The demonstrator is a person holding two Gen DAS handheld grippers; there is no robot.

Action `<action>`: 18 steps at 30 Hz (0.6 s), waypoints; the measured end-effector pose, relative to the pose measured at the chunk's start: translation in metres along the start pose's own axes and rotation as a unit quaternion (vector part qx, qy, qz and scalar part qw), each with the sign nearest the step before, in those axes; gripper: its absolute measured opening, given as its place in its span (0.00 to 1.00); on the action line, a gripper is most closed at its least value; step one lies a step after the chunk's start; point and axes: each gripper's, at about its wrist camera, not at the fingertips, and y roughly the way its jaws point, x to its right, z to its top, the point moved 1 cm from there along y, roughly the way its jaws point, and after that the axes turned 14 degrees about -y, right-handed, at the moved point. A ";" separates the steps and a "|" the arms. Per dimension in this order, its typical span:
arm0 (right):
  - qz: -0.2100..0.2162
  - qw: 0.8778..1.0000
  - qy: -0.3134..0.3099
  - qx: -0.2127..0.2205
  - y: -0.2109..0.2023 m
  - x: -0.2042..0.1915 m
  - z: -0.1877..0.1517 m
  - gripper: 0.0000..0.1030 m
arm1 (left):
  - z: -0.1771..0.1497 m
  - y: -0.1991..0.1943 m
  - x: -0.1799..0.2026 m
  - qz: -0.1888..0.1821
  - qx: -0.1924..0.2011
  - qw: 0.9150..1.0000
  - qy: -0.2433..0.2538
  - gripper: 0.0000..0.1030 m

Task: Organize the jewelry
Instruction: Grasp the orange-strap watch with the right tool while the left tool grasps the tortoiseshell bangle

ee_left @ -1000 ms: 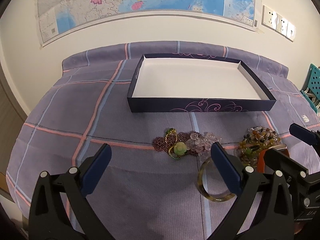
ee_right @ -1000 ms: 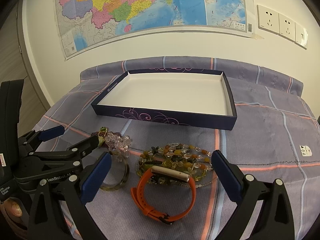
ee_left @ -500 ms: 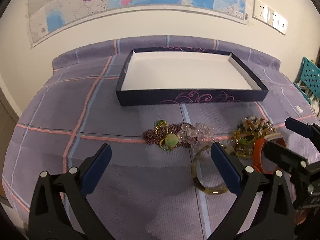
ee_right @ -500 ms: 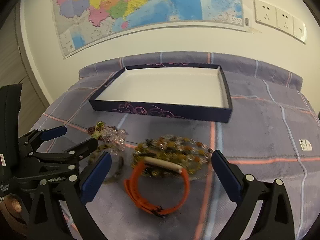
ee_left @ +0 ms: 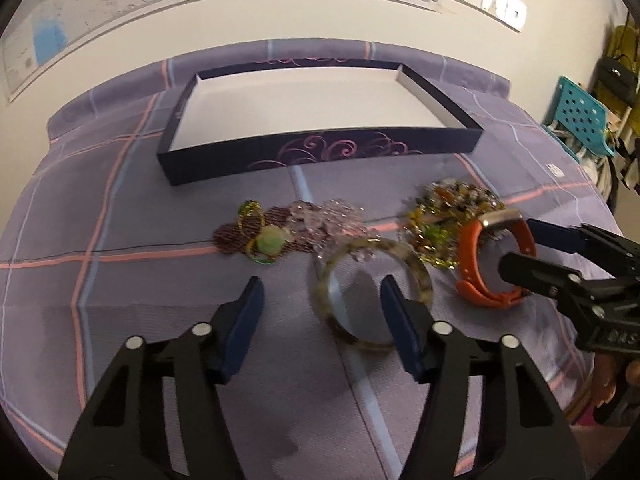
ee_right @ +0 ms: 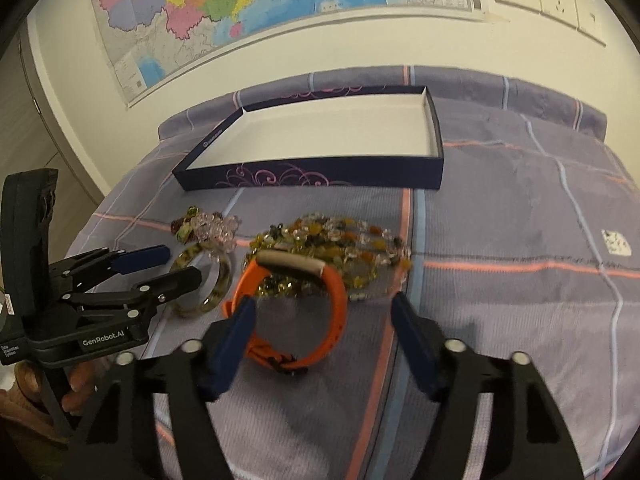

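Cloth [ee_left: 120, 320] bare L of bangle [ee_left: 372, 292]

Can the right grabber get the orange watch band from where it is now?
Probably yes. The right gripper is open, its jaws have just been closing, and the orange watch band lies right between its fingers, not yet pinched. Only the beaded necklace touches the band's far end; the left gripper is off beside the bangle.

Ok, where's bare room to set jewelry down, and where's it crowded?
The white floor of the shallow dark blue box is wholly bare. So is the purple plaid cloth right of the amber bead strands. The strip before the box is crowded: beads, orange watch strap, translucent bangle, pink crystal cluster.
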 end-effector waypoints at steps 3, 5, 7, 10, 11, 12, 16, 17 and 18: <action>0.005 1.000 0.007 -0.004 0.002 0.002 -0.001 0.40 | 0.001 0.000 -0.002 -0.005 -0.006 1.000 -0.001 0.48; 0.012 1.000 0.013 -0.005 0.003 0.004 -0.002 0.29 | 0.002 -0.001 -0.003 -0.010 -0.011 1.000 -0.004 0.41; 0.016 1.000 0.014 -0.008 0.005 0.005 -0.002 0.17 | 0.003 -0.001 -0.005 -0.011 -0.016 1.000 -0.002 0.33; 0.021 1.000 0.022 -0.006 0.004 0.008 -0.003 0.13 | 0.004 -0.001 -0.005 -0.010 -0.021 1.000 0.002 0.24; 0.022 0.999 0.023 -0.004 0.004 0.009 -0.003 0.12 | 0.004 0.000 -0.006 -0.009 -0.022 1.000 0.005 0.22; 0.025 0.999 0.023 -0.003 0.003 0.009 -0.003 0.12 | 0.004 0.000 -0.005 -0.005 -0.021 1.000 0.007 0.20; 0.038 0.999 0.023 0.004 0.000 0.011 0.000 0.10 | 0.005 -0.001 -0.004 -0.009 -0.024 1.000 0.009 0.09; 0.038 0.999 0.021 0.007 -0.003 0.011 0.001 0.09 | 0.005 -0.001 -0.004 -0.010 -0.024 1.000 0.011 0.08; 0.039 0.999 0.019 0.009 -0.005 0.011 0.002 0.09 | 0.005 -0.001 -0.004 -0.010 -0.024 1.000 0.011 0.08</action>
